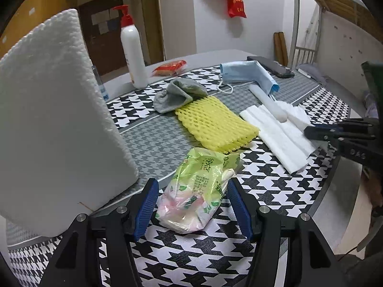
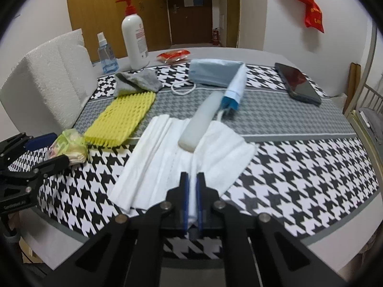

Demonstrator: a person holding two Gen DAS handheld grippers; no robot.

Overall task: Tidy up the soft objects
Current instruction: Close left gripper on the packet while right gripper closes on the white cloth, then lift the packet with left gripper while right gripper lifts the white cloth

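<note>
A green tissue pack (image 1: 198, 189) lies between the fingers of my open left gripper (image 1: 192, 203), which straddles it; it also shows in the right wrist view (image 2: 69, 147), with the left gripper (image 2: 45, 148) around it. My right gripper (image 2: 192, 189) is shut on the near edge of a folded white cloth (image 2: 182, 157); in the left wrist view the right gripper (image 1: 311, 131) pinches that cloth (image 1: 275, 131). A yellow foam net (image 1: 215, 124), a grey sock (image 1: 177, 94), a blue face mask (image 1: 246, 73) and a white foam tube (image 1: 265, 100) lie beyond on the houndstooth mat (image 1: 191, 258).
A large white foam block (image 1: 55, 119) stands at the left. A pump bottle (image 1: 132, 47), a spray bottle (image 2: 106, 52), a red packet (image 1: 170, 68) and a phone (image 2: 296, 82) sit at the back. The table edge is close to both grippers.
</note>
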